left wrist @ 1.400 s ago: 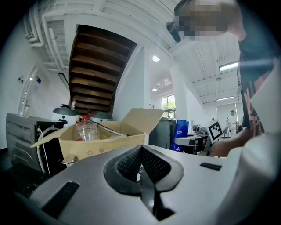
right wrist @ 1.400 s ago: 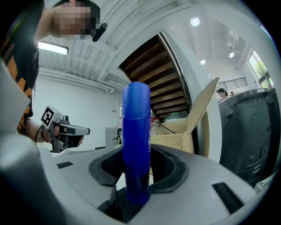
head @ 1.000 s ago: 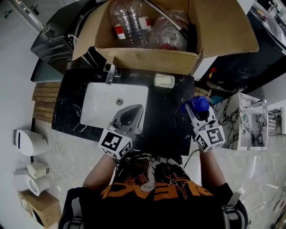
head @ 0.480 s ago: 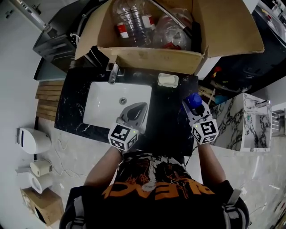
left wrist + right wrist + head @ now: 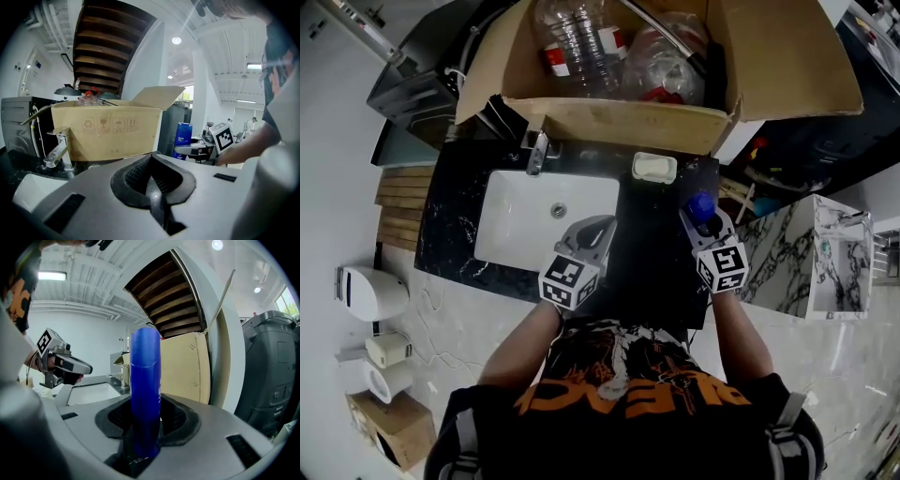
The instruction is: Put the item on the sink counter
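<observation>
My right gripper [image 5: 705, 222] is shut on a blue bottle [image 5: 145, 394], which stands upright between its jaws. Seen from the head view, the blue bottle [image 5: 701, 207] hangs over the right part of the black marble sink counter [image 5: 652, 253], just in front of the soap dish [image 5: 654, 168]. From the left gripper view the blue bottle [image 5: 183, 139] shows at the right with the right gripper [image 5: 199, 149] around it. My left gripper [image 5: 591, 234] is shut with nothing in it, over the front right corner of the white basin [image 5: 525, 220]. In its own view the left gripper [image 5: 152, 180] has its jaws together.
An open cardboard box [image 5: 628, 117] with clear plastic bottles [image 5: 577, 42] stands behind the counter. A tap [image 5: 535, 152] sits at the basin's back left. A marble side unit [image 5: 825, 253] is to the right. A toilet [image 5: 366, 295] and paper rolls [image 5: 380, 354] are at the left.
Both grippers have moved forward over the counter. The right one has carried the blue bottle further in, towards the soap dish. The left one has shifted slightly right.
</observation>
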Available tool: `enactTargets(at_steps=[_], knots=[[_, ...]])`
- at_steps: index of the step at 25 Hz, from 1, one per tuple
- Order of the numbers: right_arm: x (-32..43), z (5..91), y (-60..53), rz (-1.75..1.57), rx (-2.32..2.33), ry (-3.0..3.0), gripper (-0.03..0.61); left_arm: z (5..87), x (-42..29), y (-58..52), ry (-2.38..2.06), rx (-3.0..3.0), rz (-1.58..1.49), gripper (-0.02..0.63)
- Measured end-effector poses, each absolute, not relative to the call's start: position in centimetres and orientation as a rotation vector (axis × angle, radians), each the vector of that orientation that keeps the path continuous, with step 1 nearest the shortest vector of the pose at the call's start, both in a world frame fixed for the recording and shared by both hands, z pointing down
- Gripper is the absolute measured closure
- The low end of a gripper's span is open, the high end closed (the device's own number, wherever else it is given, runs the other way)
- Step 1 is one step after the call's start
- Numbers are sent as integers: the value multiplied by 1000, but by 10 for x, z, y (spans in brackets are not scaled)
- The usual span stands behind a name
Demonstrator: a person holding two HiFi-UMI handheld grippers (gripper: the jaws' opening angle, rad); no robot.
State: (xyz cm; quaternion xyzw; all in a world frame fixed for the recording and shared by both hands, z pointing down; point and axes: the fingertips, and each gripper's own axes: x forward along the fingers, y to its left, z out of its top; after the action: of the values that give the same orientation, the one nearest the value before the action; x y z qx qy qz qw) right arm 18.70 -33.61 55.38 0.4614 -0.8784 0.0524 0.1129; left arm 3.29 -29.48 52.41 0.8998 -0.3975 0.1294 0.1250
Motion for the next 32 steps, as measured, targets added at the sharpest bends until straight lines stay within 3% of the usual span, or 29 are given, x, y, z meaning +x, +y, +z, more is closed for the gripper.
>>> enactTargets(at_steps=[28, 31, 32], knots=[[188, 610, -346, 165, 1358, -2526, 411, 558, 61, -293, -1011, 2623, 489, 595], [187, 611, -343, 141, 1331, -2551, 390, 557, 63, -293, -1009, 2627, 489, 595], [186, 611, -343, 137, 1323, -2557, 327, 557, 63, -293, -1006, 2626, 491, 595]])
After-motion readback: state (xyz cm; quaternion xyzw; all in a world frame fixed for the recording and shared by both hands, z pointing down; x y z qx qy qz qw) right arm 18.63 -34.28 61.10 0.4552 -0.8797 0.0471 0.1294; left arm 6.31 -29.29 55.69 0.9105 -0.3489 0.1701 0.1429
